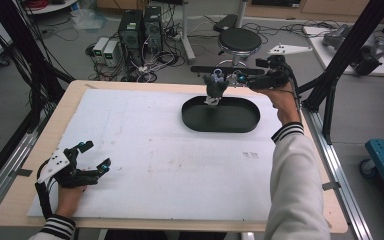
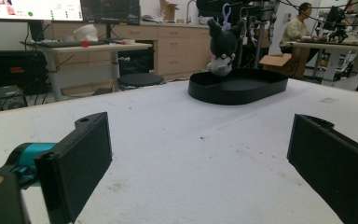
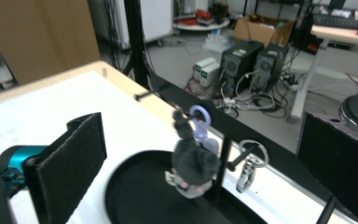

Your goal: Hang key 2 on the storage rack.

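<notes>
One plush keychain [image 3: 193, 163] hanging upright, long axis vertical, above black tray [image 3: 135, 196]

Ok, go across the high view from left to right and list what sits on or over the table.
Left gripper, resting open on the white table cover → plush toy, hanging over the far end of the black oval tray → right gripper, held up beside the toy.

The desk [image 1: 155, 165] is viewed from above; the black tray [image 2: 237, 88] is seen low and far, then close.
</notes>
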### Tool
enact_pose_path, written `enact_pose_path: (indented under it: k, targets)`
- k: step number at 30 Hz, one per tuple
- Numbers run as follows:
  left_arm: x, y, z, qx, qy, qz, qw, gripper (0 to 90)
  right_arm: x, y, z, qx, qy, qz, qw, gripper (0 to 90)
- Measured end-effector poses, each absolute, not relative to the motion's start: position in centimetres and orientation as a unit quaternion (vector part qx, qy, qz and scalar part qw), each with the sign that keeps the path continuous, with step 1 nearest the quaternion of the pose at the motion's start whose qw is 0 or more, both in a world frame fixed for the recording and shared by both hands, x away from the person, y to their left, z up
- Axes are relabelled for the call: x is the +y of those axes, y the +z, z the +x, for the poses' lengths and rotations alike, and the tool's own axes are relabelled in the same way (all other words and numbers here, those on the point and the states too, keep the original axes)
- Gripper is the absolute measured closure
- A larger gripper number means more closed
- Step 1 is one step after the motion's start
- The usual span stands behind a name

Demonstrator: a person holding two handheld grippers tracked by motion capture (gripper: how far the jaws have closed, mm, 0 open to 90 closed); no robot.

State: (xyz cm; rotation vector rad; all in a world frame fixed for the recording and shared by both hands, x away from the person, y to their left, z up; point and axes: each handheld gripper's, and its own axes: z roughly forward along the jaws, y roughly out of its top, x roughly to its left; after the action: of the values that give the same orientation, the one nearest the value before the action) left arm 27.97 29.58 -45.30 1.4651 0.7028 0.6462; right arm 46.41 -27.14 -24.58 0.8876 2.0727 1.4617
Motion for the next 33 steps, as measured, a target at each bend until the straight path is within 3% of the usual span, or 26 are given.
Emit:
enact_pose_path:
  k: [8,19,33]
  targets:
    - [29.6,-45.3,28.0,0.308,0.283,0.643,0.642,6.8,-28.4,-25.8,40.7,0.739,0.547,0.297,0.256,0.7]
    - [29.6,-45.3,28.0,0.308,0.283,0.643,0.642,6.8,-30.0,-34.4,32.9,0.695,0.577,0.319,0.288,0.8]
    - [29.5,-45.3,27.9,0.304,0.287,0.644,0.641,6.8,-29.2,-41.5,29.5,0.674,0.596,0.313,0.305,0.8]
